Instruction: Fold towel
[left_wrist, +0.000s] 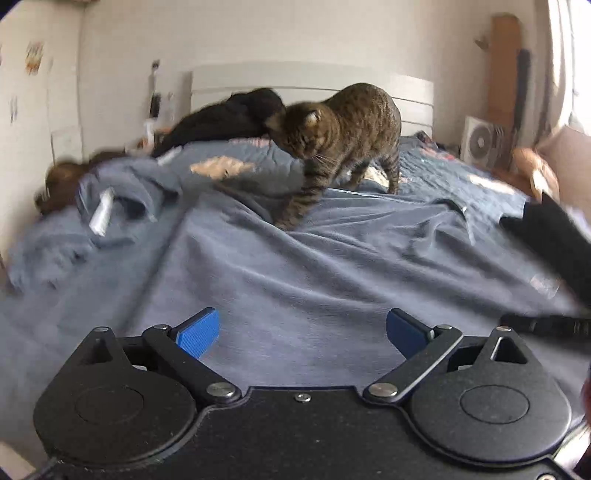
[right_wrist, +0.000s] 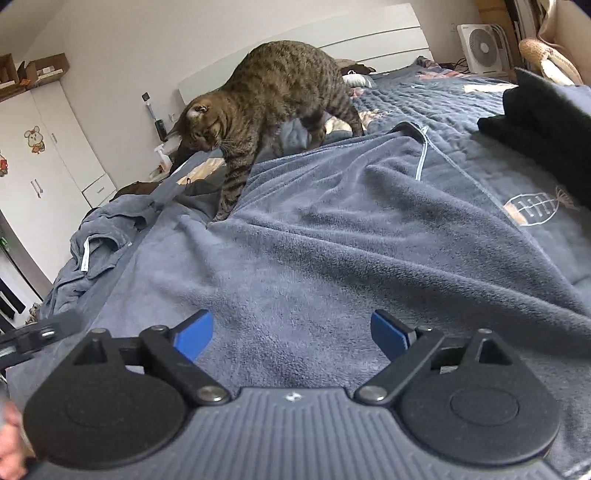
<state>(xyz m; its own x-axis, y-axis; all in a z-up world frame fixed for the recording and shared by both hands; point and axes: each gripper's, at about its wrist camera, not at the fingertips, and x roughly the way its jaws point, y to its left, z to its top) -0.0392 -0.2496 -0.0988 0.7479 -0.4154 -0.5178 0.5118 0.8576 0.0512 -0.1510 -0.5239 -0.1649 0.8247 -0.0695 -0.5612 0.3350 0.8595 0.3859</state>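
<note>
Here, tabby cat (right_wrist: 273, 92) atop rumpled blue towel (right_wrist: 332, 229).

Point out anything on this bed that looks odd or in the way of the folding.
A cat stands with a front paw on the far edge of the blue towel, pinning it. The towel lies rumpled, not flat. Both tongs are open and empty.

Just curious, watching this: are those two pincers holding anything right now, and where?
Nothing. The left gripper and right gripper are both open above the blue towel.
</note>
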